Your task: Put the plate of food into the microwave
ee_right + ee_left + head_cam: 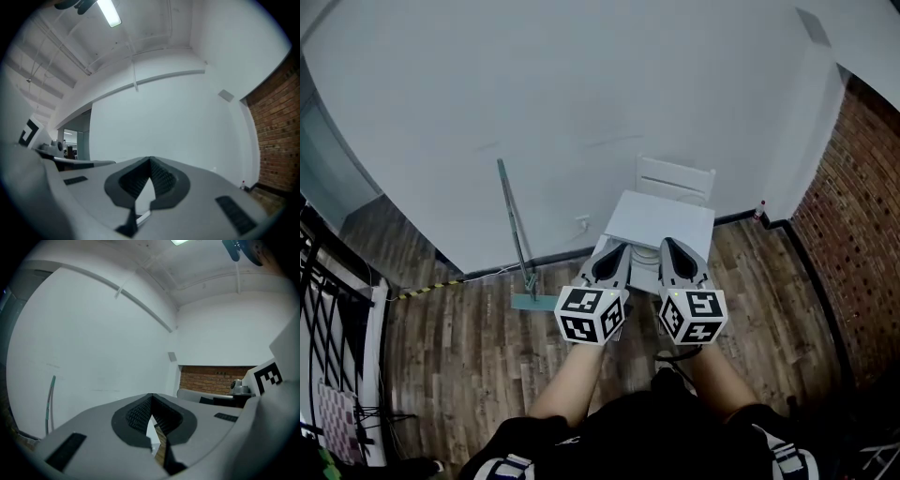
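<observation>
No plate of food and no microwave shows in any view. In the head view both grippers are held side by side in front of the person's body, pointing forward over a small white table point(661, 223). My left gripper point(617, 249) is shut with nothing between its jaws; in its own view the dark ribbed pads meet at the tip of the left gripper point(151, 399). My right gripper point(671, 246) is also shut and empty, its pads meeting at the tip of the right gripper point(150, 161). Both gripper views look mostly at bare white wall.
A white chair point(675, 178) stands behind the table against the wall. A green-handled floor squeegee point(516, 234) leans on the wall to the left. A brick wall point(853, 216) closes the right side, a black rack point(328, 309) the left. The floor is wood plank.
</observation>
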Demonstrator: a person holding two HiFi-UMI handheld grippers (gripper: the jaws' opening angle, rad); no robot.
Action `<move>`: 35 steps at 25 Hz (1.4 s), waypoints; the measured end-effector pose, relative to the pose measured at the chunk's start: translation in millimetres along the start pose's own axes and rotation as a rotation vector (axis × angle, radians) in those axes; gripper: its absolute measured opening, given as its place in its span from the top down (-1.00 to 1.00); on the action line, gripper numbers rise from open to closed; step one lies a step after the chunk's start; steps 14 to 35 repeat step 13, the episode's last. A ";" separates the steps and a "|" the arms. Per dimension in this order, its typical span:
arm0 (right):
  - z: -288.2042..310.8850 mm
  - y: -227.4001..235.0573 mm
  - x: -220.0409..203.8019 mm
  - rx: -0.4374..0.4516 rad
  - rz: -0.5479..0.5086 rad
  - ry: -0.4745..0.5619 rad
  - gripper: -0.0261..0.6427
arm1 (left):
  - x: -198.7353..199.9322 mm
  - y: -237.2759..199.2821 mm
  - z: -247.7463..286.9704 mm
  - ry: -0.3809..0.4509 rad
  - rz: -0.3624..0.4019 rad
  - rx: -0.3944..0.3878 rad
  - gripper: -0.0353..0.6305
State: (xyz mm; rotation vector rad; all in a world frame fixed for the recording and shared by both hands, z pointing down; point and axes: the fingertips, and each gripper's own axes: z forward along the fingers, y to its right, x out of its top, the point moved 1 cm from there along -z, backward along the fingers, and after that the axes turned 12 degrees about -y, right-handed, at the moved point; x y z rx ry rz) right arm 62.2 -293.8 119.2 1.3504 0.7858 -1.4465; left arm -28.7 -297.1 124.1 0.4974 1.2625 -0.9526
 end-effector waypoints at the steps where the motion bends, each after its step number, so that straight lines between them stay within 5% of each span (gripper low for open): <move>1: -0.7 -1.0 0.7 0.000 0.001 -0.001 0.90 | 0.8 0.9 -0.1 -0.003 0.001 -0.004 0.90; 35: -13.1 5.3 -4.3 -0.027 -0.030 0.006 0.90 | -4.9 14.0 6.8 -0.012 -0.009 -0.034 0.90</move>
